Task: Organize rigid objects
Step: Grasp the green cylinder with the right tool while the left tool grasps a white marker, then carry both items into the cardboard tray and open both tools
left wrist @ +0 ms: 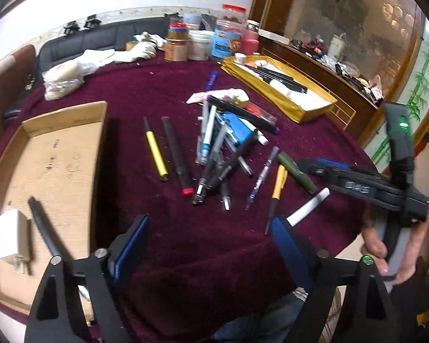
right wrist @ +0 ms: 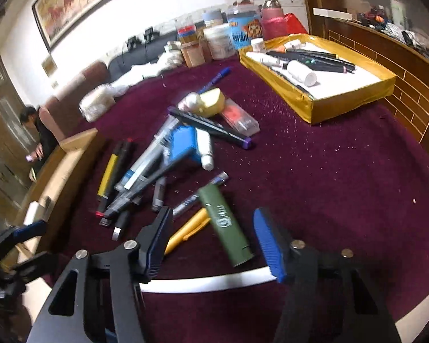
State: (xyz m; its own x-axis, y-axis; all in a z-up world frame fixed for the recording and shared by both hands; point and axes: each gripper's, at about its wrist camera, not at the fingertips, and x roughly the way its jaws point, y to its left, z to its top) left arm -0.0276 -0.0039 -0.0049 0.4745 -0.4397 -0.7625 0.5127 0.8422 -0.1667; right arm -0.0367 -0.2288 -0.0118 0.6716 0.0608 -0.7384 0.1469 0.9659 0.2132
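**Worktop stock: pens and small rigid items, two trays**

Nearest: right tongs (right wrist: 214, 245), jaws apart and clamped on nothing; the olive-green tube (right wrist: 225, 225) lies on the cloth between the blue pads (right wrist: 268, 243), untouched as far as can be seen. A white stick (right wrist: 208, 284) lies crosswise under the jaws. A yellow pen (right wrist: 186, 233) lies just beside the left pad.

Left tongs (left wrist: 211, 257), jaws wide apart, nothing between them, over bare maroon cloth (left wrist: 186, 271). A hand (left wrist: 400, 245) grips the other tool at the right edge of the left wrist view.

To the left: cardboard tray (left wrist: 57, 148), holding a white charger plug (left wrist: 13, 235) and a black pen (left wrist: 43, 223).

Middle of the worktop: loose heap of pens (left wrist: 217, 154) with a blue box (right wrist: 183, 143) among them; a yellow marker (left wrist: 156, 154) and a red-tipped dark marker (left wrist: 176, 157) lie side by side left of the heap; a blue pen (left wrist: 212, 80) lies apart, farther back.

Right, farther: gold tray (right wrist: 354, 97), holding black pens and a white bottle (right wrist: 301, 73).

Far edge: jars and tubs (left wrist: 211, 40), white cloths (left wrist: 140, 48).
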